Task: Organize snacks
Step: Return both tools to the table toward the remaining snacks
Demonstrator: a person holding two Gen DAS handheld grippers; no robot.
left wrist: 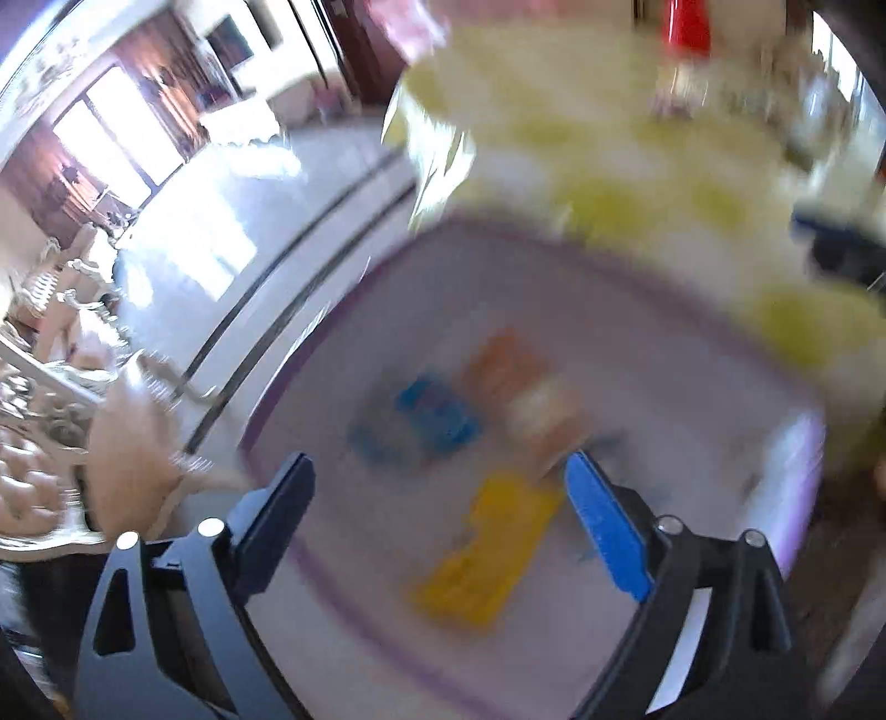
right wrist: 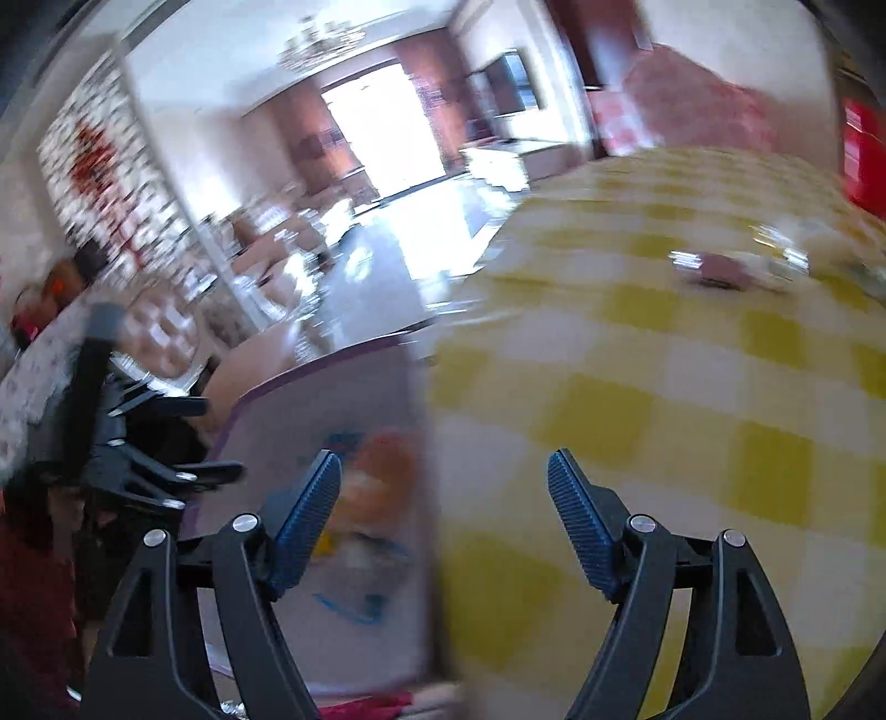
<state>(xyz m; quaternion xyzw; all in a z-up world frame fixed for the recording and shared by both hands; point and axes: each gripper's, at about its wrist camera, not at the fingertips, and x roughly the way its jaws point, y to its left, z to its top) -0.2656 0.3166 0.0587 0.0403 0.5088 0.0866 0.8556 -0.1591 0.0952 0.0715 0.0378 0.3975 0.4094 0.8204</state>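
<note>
Both views are motion-blurred. A white tray with a purple rim (left wrist: 637, 360) lies on a yellow-checked tablecloth (left wrist: 609, 144). In it lie a yellow packet (left wrist: 487, 554), a blue packet (left wrist: 437, 415) and an orange-and-white packet (left wrist: 526, 387). My left gripper (left wrist: 437, 471) is open and empty, hovering over the tray above the yellow packet. My right gripper (right wrist: 443, 471) is open and empty, over the tray's right edge (right wrist: 421, 498) and the cloth (right wrist: 664, 360). The left gripper also shows in the right wrist view (right wrist: 183, 465), over the tray's left side.
A small dark-pink wrapped snack (right wrist: 720, 268) lies on the cloth at the far right with shiny wrappers beside it. A red object (left wrist: 686, 27) stands at the table's far end. The table edge and a glossy floor (left wrist: 221, 249) lie to the left.
</note>
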